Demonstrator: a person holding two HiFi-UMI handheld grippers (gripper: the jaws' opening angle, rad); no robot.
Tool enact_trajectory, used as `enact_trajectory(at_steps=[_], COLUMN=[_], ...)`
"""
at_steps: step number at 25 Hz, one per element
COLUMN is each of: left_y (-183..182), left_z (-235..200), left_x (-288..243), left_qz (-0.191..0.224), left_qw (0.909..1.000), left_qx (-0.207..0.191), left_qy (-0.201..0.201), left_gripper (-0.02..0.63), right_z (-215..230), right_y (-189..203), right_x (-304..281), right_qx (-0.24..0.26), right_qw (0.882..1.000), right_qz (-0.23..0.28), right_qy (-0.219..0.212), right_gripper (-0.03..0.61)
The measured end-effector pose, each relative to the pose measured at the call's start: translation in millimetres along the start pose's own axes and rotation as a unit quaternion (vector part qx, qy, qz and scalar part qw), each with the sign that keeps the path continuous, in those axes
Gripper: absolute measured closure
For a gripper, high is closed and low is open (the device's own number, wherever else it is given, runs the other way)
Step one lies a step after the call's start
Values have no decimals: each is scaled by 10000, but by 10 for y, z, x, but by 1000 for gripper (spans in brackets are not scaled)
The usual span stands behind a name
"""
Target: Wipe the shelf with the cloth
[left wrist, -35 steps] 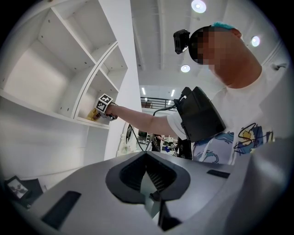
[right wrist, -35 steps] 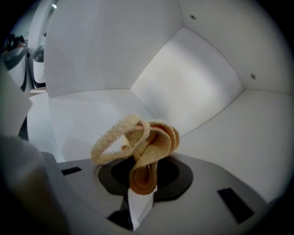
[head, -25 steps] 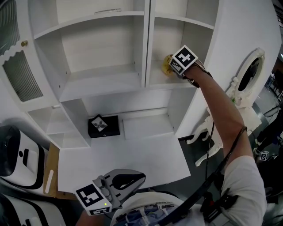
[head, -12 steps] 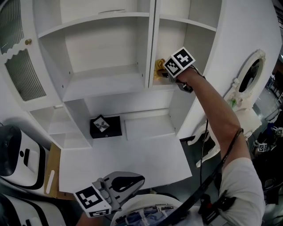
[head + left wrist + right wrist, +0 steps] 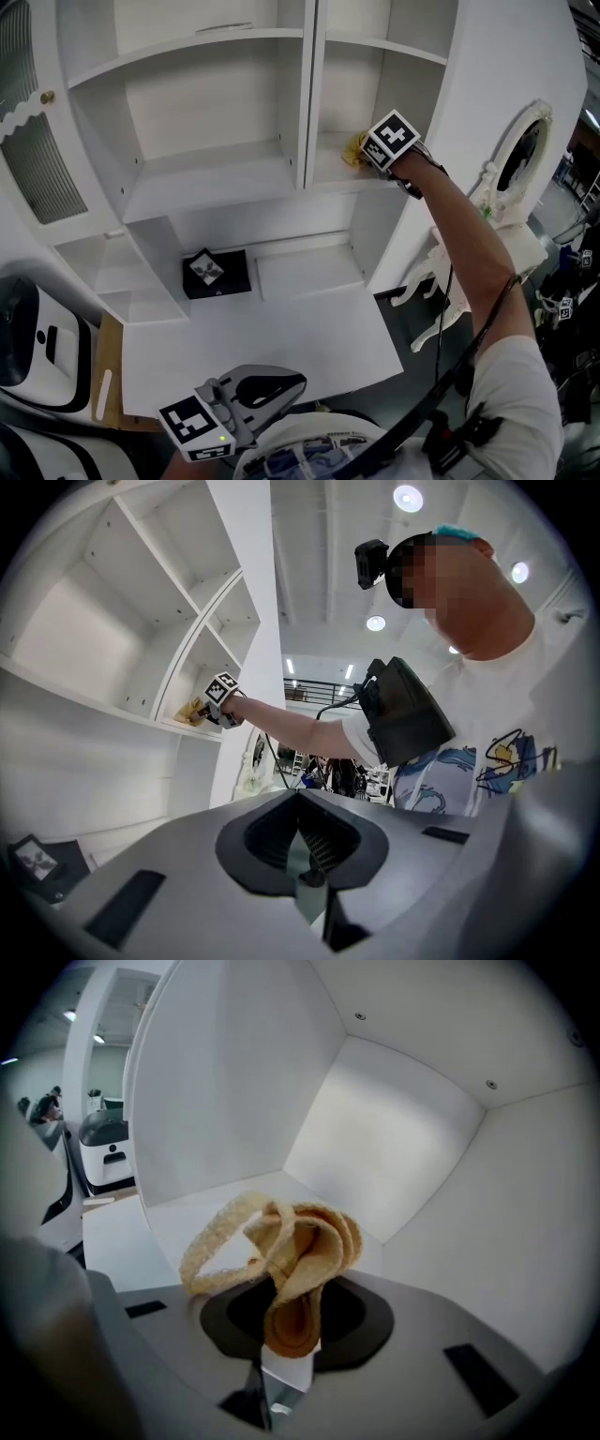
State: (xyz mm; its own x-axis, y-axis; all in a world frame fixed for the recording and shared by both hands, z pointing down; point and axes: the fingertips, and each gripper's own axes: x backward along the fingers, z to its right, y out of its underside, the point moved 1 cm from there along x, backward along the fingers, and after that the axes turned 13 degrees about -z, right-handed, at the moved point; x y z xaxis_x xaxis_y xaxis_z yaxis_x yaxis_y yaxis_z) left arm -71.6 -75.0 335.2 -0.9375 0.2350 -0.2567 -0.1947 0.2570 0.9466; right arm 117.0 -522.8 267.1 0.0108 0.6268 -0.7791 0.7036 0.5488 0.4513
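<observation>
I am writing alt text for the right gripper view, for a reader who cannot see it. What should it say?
The right gripper is shut on a bunched yellow cloth, which it holds inside a white shelf compartment. Past the compartment's left wall, part of a bright room shows.

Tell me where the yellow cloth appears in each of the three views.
Head view: the cloth is high and right of centre, at the narrow right shelf.
Left gripper view: it is small and far away, left of centre, at the same shelf.
Right gripper view: it is in the centre, close up, bunched in the right gripper.
Shared landmark: the white board of that shelf lies below the cloth in all three views.
</observation>
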Motion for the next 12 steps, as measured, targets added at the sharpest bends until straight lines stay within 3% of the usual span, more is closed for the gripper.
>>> enact_trajectory(at_steps=[6, 9, 12], left_y=[-5, 16, 36], left_z=[-10, -10, -27], left_x=[15, 49, 92], left_qz=[6, 6, 7], left_qw=[10000, 10000, 10000], left_qx=[-20, -15, 3], left_qy=[73, 82, 78], left_gripper=[600, 600, 600], right_z=[233, 213, 16], right_y=[188, 136, -54], right_x=[-17, 59, 230], right_qx=[-22, -163, -219], right_qw=[9982, 9987, 9984], right_qz=[-243, 43, 505], right_qy=[541, 482, 153], right_gripper=[486, 486, 486])
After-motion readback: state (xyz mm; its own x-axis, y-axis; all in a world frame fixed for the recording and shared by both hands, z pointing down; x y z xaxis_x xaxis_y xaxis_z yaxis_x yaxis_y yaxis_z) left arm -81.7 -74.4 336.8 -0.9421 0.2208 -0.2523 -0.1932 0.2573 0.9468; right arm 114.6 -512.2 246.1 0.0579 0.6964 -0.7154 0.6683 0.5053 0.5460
